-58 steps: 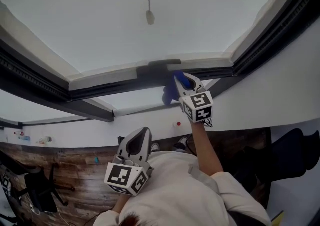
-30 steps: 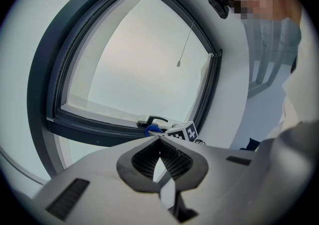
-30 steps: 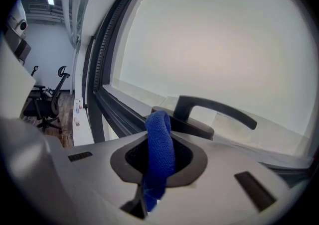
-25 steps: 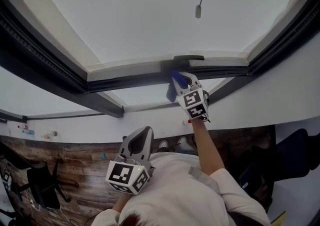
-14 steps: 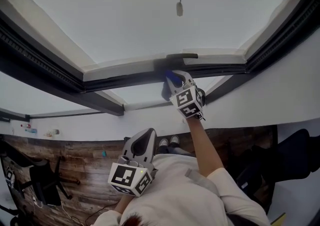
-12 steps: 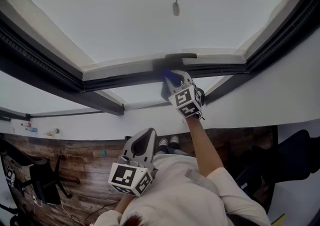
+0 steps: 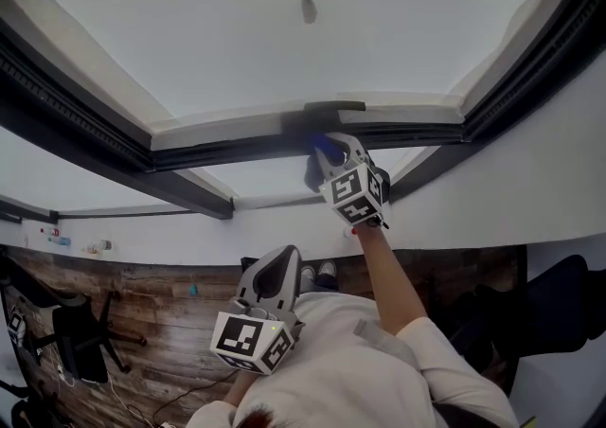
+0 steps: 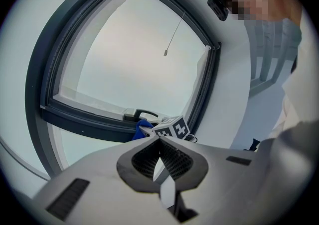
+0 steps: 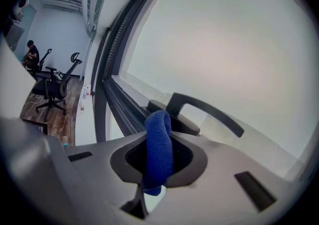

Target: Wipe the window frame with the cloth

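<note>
Right gripper jaws clamped on folded blue cloth, just beside handle on window frame. Left gripper jaws together, empty.

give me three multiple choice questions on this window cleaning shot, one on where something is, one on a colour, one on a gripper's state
1. Where is the cloth?
A in a bucket
B between the right gripper's jaws
C in a pocket

2. What colour is the cloth?
A blue
B yellow
C white

3. How is the left gripper?
A open wide
B shut on the cloth
C shut with nothing in it

Answers:
1 B: the right gripper view shows the cloth pinched between that gripper's jaws.
2 A: it shows plainly blue in the right gripper view and the head view.
3 C: the left gripper view shows its jaws closed together with nothing between them.
</note>
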A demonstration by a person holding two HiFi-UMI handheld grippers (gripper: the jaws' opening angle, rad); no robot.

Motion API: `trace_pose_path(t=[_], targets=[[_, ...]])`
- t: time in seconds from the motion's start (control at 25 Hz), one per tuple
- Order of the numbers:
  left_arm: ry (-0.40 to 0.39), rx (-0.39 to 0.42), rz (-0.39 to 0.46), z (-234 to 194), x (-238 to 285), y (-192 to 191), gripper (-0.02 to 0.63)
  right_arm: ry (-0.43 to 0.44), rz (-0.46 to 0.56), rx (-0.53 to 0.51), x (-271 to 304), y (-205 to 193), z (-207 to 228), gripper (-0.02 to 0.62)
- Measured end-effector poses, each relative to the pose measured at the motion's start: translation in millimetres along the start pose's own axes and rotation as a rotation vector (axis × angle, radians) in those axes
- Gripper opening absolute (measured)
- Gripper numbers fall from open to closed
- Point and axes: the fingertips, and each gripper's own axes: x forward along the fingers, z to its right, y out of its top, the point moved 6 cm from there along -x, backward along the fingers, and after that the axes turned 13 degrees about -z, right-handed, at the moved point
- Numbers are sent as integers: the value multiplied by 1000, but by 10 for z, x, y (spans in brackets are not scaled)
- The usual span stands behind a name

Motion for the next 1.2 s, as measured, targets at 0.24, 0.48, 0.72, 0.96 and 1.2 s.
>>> trace_pose_path(t=[0.24,0.48,0.72,0.96,1.2], targets=[[5,0,20,50,24,-31,6,-8,3,0,-22,-42,37,49],[13,-18,31,-58,-20,29,6,-24,-22,6,-19,-21,15,49],[3,-3,-4,-224,-59,136,5,-51,-55,30,-20,-8,17,49],[-13,23,-3,-309,-9,214,5,-67,-53,51,-19,-30,34,49],[-16,35,7,-222,43,224,5,-85,-46,75,-80,-143,141,49]])
